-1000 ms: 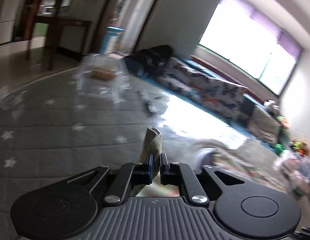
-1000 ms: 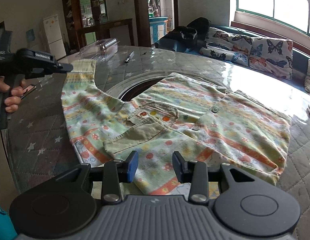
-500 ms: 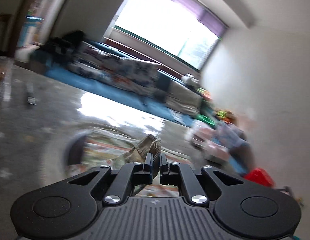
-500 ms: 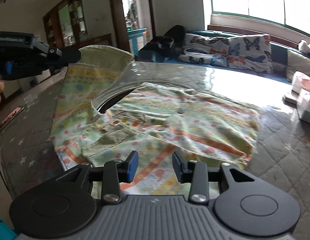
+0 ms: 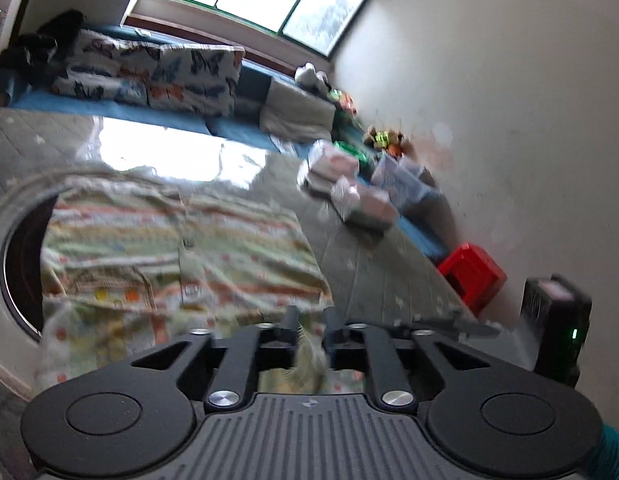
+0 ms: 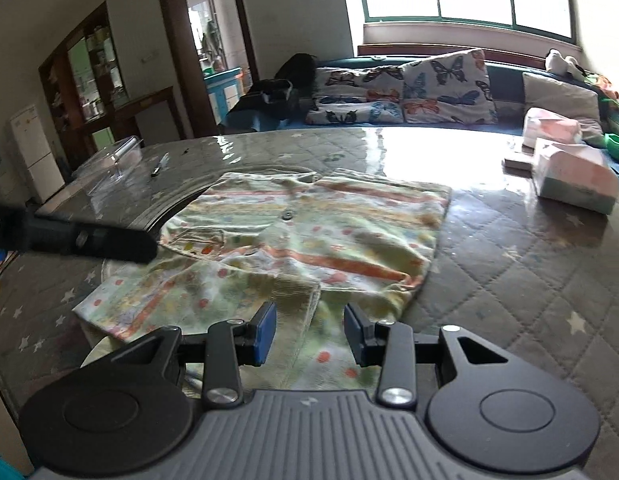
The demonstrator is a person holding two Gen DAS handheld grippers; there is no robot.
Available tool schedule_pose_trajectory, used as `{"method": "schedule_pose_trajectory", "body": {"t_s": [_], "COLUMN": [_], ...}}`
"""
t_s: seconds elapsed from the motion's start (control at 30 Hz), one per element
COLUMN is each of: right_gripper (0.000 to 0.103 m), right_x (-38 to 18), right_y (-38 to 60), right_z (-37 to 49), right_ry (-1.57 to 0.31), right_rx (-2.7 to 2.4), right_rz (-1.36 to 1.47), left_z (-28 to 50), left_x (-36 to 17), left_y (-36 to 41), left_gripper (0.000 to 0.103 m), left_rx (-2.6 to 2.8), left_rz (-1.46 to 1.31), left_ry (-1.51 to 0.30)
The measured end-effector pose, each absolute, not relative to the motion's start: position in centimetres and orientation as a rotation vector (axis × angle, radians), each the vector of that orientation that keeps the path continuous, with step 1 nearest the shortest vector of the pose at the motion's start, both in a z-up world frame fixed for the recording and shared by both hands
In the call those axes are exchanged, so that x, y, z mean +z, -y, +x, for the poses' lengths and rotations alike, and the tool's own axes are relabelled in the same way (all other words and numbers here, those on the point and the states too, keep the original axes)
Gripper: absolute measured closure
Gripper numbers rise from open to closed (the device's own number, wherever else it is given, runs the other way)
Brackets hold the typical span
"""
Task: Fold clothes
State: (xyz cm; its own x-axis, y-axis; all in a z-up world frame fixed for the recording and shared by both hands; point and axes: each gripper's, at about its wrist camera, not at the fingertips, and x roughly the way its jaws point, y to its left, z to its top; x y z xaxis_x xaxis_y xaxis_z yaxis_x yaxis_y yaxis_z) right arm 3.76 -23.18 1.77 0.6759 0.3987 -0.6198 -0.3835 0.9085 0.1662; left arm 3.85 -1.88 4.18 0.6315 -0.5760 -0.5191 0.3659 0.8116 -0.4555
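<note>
Shirt (image 5: 181, 240), patterned in pale green and orange stripes, lies spread on the quilted grey table (image 5: 369, 264) in the left wrist view, one edge over a dark round opening at the left; the left gripper (image 5: 309, 320) hangs low over the near part of the cloth; its jaws have just been opening and now stand a little apart, with a fold of fabric between them, though blur hides whether the pads touch it; wrapped tissue packs (image 5: 349, 196) sit at the table's far side, and a red stool (image 5: 471, 276) stands by the wall.

From the right wrist view, the shirt (image 6: 309, 240) lies flat mid-table, buttons up, a sleeve folded across its near part; the right gripper (image 6: 309, 328) hovers over the near hem, jaws spread, nothing pinched; the left gripper (image 6: 141, 244) reaches in from the left above the shirt's left side; a tissue pack (image 6: 569, 176) rests at the right and a clear plastic box (image 6: 113, 156) far left.
</note>
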Motion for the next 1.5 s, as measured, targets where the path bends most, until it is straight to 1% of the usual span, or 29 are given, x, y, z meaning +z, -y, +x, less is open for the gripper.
{"method": "schedule_pose_trajectory", "body": {"t_s": [0.03, 0.07, 0.33, 0.4, 0.5, 0.63, 0.7, 0.77, 0.8, 0.83, 0.87, 0.9, 0.97, 1.07, 1.17, 1.23, 1.3, 1.5], "right_gripper": [0.065, 0.065, 0.066, 0.066, 0.066, 0.072, 0.079, 0.084, 0.085, 0.087, 0.091, 0.092, 0.095, 0.096, 0.095, 0.094, 0.089, 0.089], "right_x": [1.8, 1.8, 0.6, 0.1, -0.5, -0.9, -0.8, -0.7, -0.6, -0.6, -0.5, -0.4, -0.1, 0.4, -0.1, -0.6, -0.5, 0.9], "right_y": [23.3, 23.4, 22.1, 21.6, 21.0, 20.6, 20.5, 20.3, 20.3, 20.2, 20.1, 20.1, 20.1, 20.2, 20.4, 20.7, 21.0, 20.0], "right_z": [3.8, 3.9, 5.3, 5.7, 6.3, 6.5, 6.6, 6.6, 6.5, 6.5, 6.5, 6.5, 6.3, 6.0, 6.3, 6.5, 6.4, 6.5], "right_ry": [-0.703, -0.704, -0.751, -0.765, -0.785, -0.797, -0.799, -0.799, -0.799, -0.799, -0.796, -0.794, -0.780, -0.759, -0.781, -0.803, -0.800, -0.744], "right_rx": [0.436, 0.432, 0.458, 0.462, 0.461, 0.454, 0.453, 0.449, 0.446, 0.444, 0.439, 0.435, 0.435, 0.433, 0.426, 0.418, 0.414, 0.444], "right_rz": [0.028, 0.032, 0.035, 0.031, 0.025, 0.014, 0.013, 0.007, 0.004, 0.001, 0.003, 0.004, 0.005, 0.018, 0.028, 0.041, 0.043, 0.003], "left_z": [3.8, 3.7, 4.2, 4.3, 4.5, 5.2, 5.6, 6.0, 6.1, 6.2, 6.2, 6.2, 6.0, 5.7, 5.8, 5.8, 5.8, 6.4], "left_x": [4.0, 3.9, 1.8, 1.1, 0.1, -0.8, -1.3, -1.7, -1.7, -1.8, -1.9, -2.0, -1.8, -1.6, -1.8, -1.8, -1.5, -0.2], "left_y": [1.7, 1.4, -3.0, -3.9, -5.4, -6.3, -6.3, -6.5, -6.5, -6.6, -6.7, -6.8, -6.7, -7.1, -7.8, -8.1, -8.2, -7.1], "left_gripper": [0.070, 0.067, 0.067, 0.062, 0.061, 0.057, 0.057, 0.060, 0.062, 0.075, 0.085, 0.087, 0.096, 0.099, 0.099, 0.099, 0.099, 0.096], "left_rx": [-0.543, -0.536, -0.263, -0.208, -0.127, -0.109, -0.111, -0.113, -0.120, -0.128, -0.137, -0.145, -0.148, -0.137, -0.122, -0.110, -0.105, -0.138], "left_rz": [-0.313, -0.304, -0.177, -0.161, -0.139, -0.144, -0.145, -0.143, -0.144, -0.146, -0.157, -0.166, -0.145, -0.164, -0.197, -0.205, -0.202, -0.191], "left_ry": [-0.705, -0.707, -0.713, -0.723, -0.737, -0.753, -0.761, -0.758, -0.758, -0.757, -0.759, -0.759, -0.739, -0.726, -0.733, -0.739, -0.734, -0.717]}}
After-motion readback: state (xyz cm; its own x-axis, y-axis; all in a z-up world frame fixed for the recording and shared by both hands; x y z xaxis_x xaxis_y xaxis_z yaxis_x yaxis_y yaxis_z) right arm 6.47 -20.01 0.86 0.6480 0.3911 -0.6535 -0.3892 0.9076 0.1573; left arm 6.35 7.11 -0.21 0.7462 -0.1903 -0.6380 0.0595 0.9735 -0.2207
